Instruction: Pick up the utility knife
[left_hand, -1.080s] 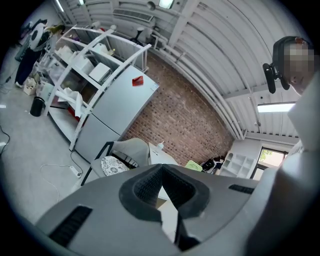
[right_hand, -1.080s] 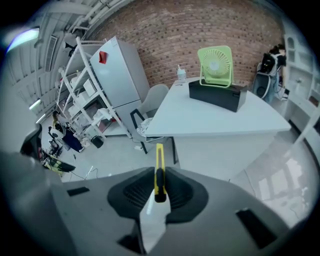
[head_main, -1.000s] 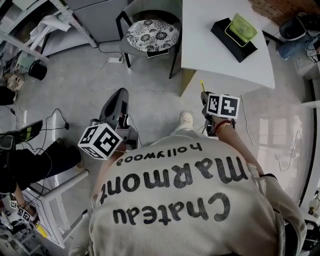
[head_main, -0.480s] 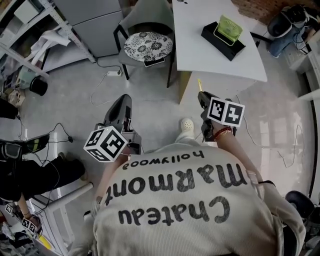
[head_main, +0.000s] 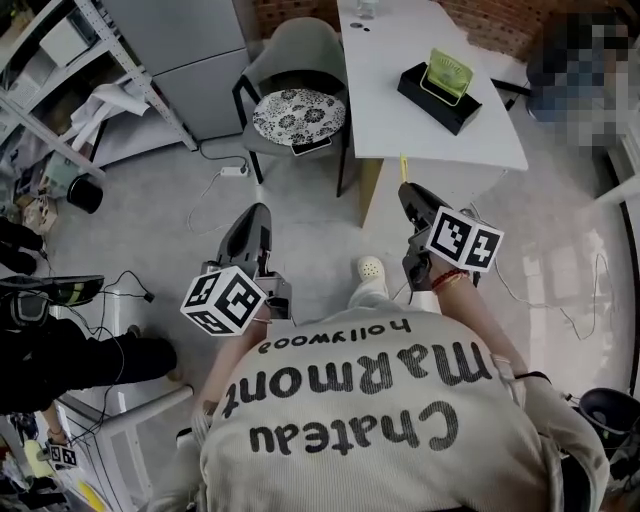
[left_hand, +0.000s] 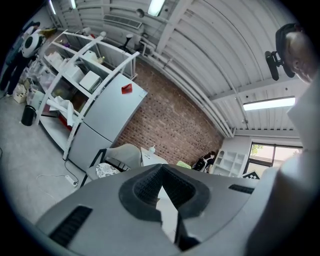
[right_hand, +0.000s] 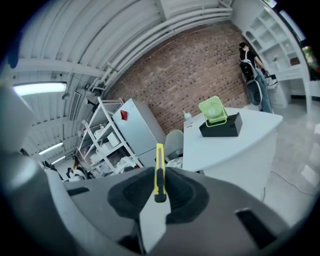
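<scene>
The utility knife (right_hand: 159, 170) is a slim yellow one with a black slider. My right gripper (right_hand: 159, 186) is shut on it, and the knife stands up out of the pads, pointing forward. In the head view its yellow tip (head_main: 404, 168) sticks out past the right gripper (head_main: 409, 197), which hangs in the air just in front of the white table's near edge. My left gripper (head_main: 256, 214) is out over the floor at the left, level, with its pads meeting at the tip (left_hand: 161, 171) and nothing between them.
A white table (head_main: 400, 120) carries a black box with a green fan (head_main: 441, 88). A grey chair with a patterned cushion (head_main: 298, 110) stands left of it. Metal shelving (head_main: 60, 90) and a grey cabinet (head_main: 190, 45) line the back left. Cables and a power strip (head_main: 232, 170) lie on the floor.
The right gripper has risen with the knife held in it and tilted up towards level. The left gripper has moved forward and up a little. Both grips look unchanged.
</scene>
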